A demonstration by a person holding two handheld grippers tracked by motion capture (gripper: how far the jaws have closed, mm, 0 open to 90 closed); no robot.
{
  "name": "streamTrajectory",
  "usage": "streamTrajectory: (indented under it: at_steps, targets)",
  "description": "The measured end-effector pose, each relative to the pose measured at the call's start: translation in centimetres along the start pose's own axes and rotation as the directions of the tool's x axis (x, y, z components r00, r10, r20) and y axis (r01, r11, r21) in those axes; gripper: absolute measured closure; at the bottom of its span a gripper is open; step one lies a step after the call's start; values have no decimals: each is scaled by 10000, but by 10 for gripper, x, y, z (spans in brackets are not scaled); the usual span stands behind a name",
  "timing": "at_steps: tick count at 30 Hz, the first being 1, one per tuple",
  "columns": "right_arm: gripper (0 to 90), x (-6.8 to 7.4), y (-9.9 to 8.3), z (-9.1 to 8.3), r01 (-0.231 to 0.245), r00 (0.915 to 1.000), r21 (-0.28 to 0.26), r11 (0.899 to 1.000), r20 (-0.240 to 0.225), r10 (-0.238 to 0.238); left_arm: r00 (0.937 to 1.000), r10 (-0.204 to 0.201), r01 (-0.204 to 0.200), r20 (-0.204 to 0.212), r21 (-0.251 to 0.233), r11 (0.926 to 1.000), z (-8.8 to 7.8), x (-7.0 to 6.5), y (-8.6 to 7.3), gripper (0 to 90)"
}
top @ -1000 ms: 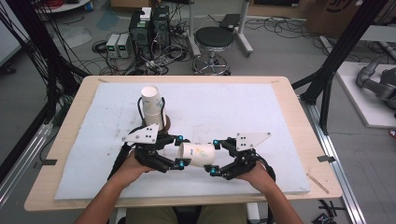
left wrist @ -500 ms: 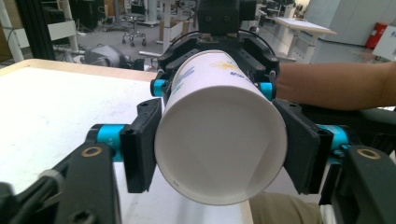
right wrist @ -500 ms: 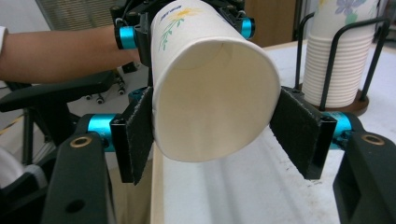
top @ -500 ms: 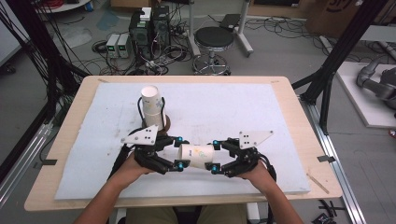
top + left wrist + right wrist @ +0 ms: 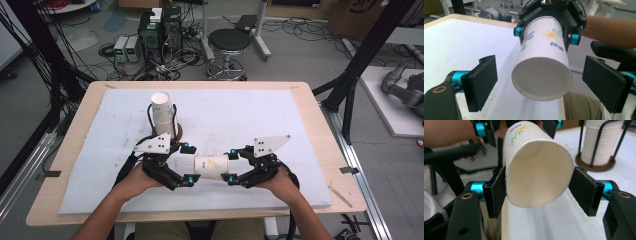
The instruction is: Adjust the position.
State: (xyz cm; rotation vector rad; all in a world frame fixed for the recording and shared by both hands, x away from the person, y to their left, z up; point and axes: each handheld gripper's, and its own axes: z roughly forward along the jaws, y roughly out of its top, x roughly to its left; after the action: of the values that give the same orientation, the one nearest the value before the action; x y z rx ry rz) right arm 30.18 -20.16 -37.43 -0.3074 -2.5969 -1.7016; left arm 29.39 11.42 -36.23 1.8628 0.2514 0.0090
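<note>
A white paper cup (image 5: 211,166) printed with flowers lies level in the air between my two grippers, near the front of the table. My right gripper (image 5: 231,166) is shut on its mouth end. In the right gripper view both pads (image 5: 499,192) press the rim of the cup (image 5: 536,177) slightly oval. My left gripper (image 5: 189,163) is open around the base end. In the left gripper view the cup (image 5: 541,72) shows its base between the wide-apart pads (image 5: 482,82), with a gap on each side. The right gripper (image 5: 549,15) holds its far end.
A tall stack of paper cups (image 5: 162,112) stands in a black wire holder with a brown base, just behind my left gripper; the stack (image 5: 599,142) also appears in the right gripper view. A white foam sheet (image 5: 260,115) covers the wooden table. A stool (image 5: 228,42) stands beyond it.
Little differs: the right hand has shifted slightly, and the cup stays level between the two grippers.
</note>
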Motion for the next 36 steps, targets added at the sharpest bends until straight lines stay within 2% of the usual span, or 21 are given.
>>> streamTrajectory:
  at_steps: [5, 8, 9, 13, 16, 17, 19, 20, 21, 22, 24, 25, 26, 27, 28, 30, 31, 33, 34, 35, 36]
  targets:
    - [326, -1, 12, -2, 252, 9994, 893, 9957, 233, -274, 9995, 195, -183, -233, 535, 9984, 0, 0, 4, 130]
    - [326, -2, 23, -3, 499, 9975, 1588, 9861, 419, -572, 9988, 409, -384, -271, 897, 9952, 1, -1, 7, 131]
    - [326, -2, 23, -3, 499, 9975, 1588, 9861, 419, -572, 9986, 463, -437, -242, 981, 9942, 1, 0, 8, 131]
    - [326, -2, 38, -1, 775, 9945, 2578, 9631, 478, -928, 9971, 671, -612, -370, 1420, 9880, 2, 0, 13, 134]
    - [326, -1, 44, 0, 893, 9932, 2880, 9534, 462, -1070, 9966, 727, -655, -387, 1625, 9845, 3, 1, 14, 135]
    - [327, -1, 49, 1, 1011, 9916, 3165, 9432, 454, -1215, 9965, 722, -642, -414, 1699, 9834, 4, 1, 15, 138]
    - [326, -1, 51, 1, 1050, 9909, 3246, 9400, 463, -1267, 9961, 780, -691, -407, 1868, 9800, 5, 1, 16, 138]
    - [326, 0, 56, 2, 1156, 9887, 3495, 9298, 490, -1414, 9960, 795, -697, -417, 1993, 9775, 6, 1, 17, 139]
    - [326, 0, 56, 2, 1156, 9887, 3495, 9298, 490, -1414, 9960, 795, -697, -417, 1993, 9775, 6, 1, 17, 140]
    - [326, 1, 62, 4, 1339, 9854, 3842, 9135, 461, -1638, 9958, 825, -724, -398, 2095, 9751, 7, 1, 17, 142]
    - [326, 2, 65, 7, 1470, 9823, 4122, 8992, 456, -1816, 9961, 800, -698, -379, 2193, 9732, 8, 1, 18, 144]
    - [327, 3, 68, 8, 1531, 9812, 4239, 8927, 423, -1884, 9954, 900, -792, -342, 2391, 9678, 10, 1, 19, 144]
    - [326, 3, 70, 9, 1578, 9804, 4345, 8868, 381, -1932, 9953, 910, -802, -322, 2471, 9657, 11, 1, 20, 146]
    - [326, 3, 70, 9, 1578, 9804, 4345, 8868, 381, -1932, 9953, 910, -802, -322, 2471, 9657, 11, 1, 20, 149]
    - [327, 4, 73, 13, 1660, 9785, 4609, 8718, 329, -2038, 9952, 943, -841, -265, 2627, 9612, 13, 1, 21, 150]
    - [326, 4, 76, 16, 1741, 9764, 4853, 8568, 282, -2143, 9952, 947, -844, -260, 2673, 9599, 15, 1, 21, 150]
    - [326, 4, 76, 16, 1741, 9764, 4853, 8568, 282, -2143, 9948, 983, -876, -255, 2751, 9574, 16, 1, 22, 150]
    - [326, 5, 79, 19, 1819, 9746, 5057, 8433, 210, -2229, 9946, 1008, -902, -225, 2868, 9537, 17, 1, 22, 153]
    - [326, 5, 82, 22, 1875, 9726, 5298, 8271, 178, -2319, 9949, 988, -882, -214, 2943, 9516, 19, 1, 22, 155]
    - [326, 5, 82, 22, 1875, 9726, 5298, 8271, 178, -2319, 9945, 1028, -920, -204, 3010, 9492, 19, 2, 22, 155]
    - [326, 6, 85, 24, 1953, 9704, 5453, 8152, 128, -2411, 9948, 1001, -893, -188, 3120, 9459, 21, 2, 22, 158]
